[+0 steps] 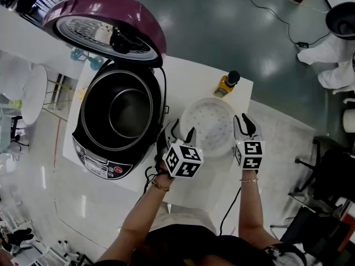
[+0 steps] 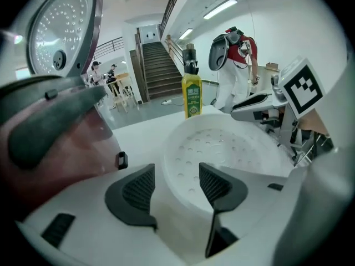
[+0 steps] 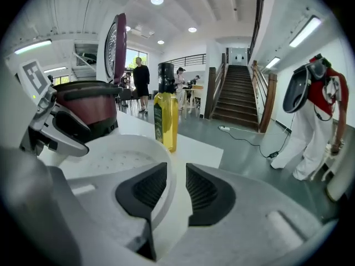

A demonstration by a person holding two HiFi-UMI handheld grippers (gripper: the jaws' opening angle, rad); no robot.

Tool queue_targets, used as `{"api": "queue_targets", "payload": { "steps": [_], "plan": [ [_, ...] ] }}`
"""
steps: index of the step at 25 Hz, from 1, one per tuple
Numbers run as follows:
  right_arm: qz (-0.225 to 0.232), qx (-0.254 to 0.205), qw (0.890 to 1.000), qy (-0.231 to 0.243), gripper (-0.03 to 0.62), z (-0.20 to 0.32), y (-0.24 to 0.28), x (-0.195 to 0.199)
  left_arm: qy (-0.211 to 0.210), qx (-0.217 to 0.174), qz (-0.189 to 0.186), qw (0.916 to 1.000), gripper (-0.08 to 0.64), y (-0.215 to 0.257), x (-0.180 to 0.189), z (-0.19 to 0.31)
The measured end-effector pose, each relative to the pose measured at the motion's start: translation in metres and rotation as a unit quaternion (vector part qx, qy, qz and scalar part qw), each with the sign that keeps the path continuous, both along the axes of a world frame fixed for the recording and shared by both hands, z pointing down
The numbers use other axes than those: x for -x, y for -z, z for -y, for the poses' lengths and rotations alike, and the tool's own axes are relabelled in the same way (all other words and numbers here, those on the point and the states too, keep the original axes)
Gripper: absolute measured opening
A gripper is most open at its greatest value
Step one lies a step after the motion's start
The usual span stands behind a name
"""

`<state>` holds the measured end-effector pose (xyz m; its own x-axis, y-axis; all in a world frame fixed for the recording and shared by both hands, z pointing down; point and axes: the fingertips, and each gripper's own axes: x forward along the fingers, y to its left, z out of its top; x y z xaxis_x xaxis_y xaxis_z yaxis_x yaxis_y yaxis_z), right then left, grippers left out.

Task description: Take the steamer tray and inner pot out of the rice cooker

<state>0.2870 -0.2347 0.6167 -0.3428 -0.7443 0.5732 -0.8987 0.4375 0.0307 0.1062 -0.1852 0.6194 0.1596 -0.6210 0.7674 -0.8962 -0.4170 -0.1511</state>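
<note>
The white perforated steamer tray (image 1: 211, 123) rests on the white table (image 1: 188, 76), right of the open rice cooker (image 1: 89, 148). The dark inner pot (image 1: 130, 112) sits inside the cooker. My left gripper (image 1: 183, 132) is at the tray's near left rim. In the left gripper view the tray (image 2: 222, 148) has its rim between the gripper (image 2: 177, 184) jaws, with gaps on both sides. My right gripper (image 1: 244, 122) is at the tray's right rim. In the right gripper view the tray (image 3: 111, 159) has its rim between the gripper (image 3: 176, 188) pads, and a gap shows beside it.
The cooker's purple lid (image 1: 105, 26) stands raised at the back. A yellow oil bottle (image 1: 227, 83) stands just behind the tray near the table's far edge. A black cable hangs off the near edge. A person in white (image 1: 333, 54) crouches on the floor far right.
</note>
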Motion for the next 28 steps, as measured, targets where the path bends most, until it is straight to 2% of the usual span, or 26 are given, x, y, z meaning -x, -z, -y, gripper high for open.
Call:
{"api": "queue_targets", "payload": {
  "steps": [3,6,10,13,15,18,19,23,28],
  "plan": [
    [0.008,-0.006,1.0,-0.009,0.092,-0.007,0.014,-0.005,-0.021,-0.015,-0.01,0.9996,0.239,0.021,-0.01,-0.007],
    [0.013,-0.019,1.0,-0.012,0.092,-0.017,0.031,-0.001,-0.032,-0.043,-0.037,0.9979,0.239,0.054,-0.017,-0.018],
    [0.015,-0.042,0.999,-0.001,0.092,-0.039,0.061,0.015,-0.047,-0.089,-0.081,0.9916,0.239,0.113,-0.021,-0.041],
    [0.028,-0.064,0.998,0.001,0.092,-0.052,0.091,0.032,-0.063,-0.128,-0.09,0.9857,0.239,0.16,-0.013,-0.054],
    [0.034,-0.08,0.996,0.001,0.092,-0.059,0.11,0.044,-0.062,-0.165,-0.102,0.979,0.24,0.191,-0.001,-0.06],
    [0.034,-0.1,0.994,0.0,0.092,-0.071,0.132,0.06,-0.07,-0.248,-0.127,0.9579,0.244,0.247,0.021,-0.062],
    [0.034,-0.104,0.994,0.001,0.092,-0.076,0.138,0.067,-0.07,-0.263,-0.13,0.9534,0.252,0.26,0.03,-0.064],
    [0.037,-0.116,0.992,0.008,0.092,-0.088,0.159,0.104,-0.059,-0.28,-0.113,0.9515,0.261,0.285,0.077,-0.068],
    [0.037,-0.126,0.991,0.019,0.092,-0.095,0.178,0.155,-0.009,-0.296,-0.11,0.9486,0.265,0.297,0.151,-0.069]
  ]
}}
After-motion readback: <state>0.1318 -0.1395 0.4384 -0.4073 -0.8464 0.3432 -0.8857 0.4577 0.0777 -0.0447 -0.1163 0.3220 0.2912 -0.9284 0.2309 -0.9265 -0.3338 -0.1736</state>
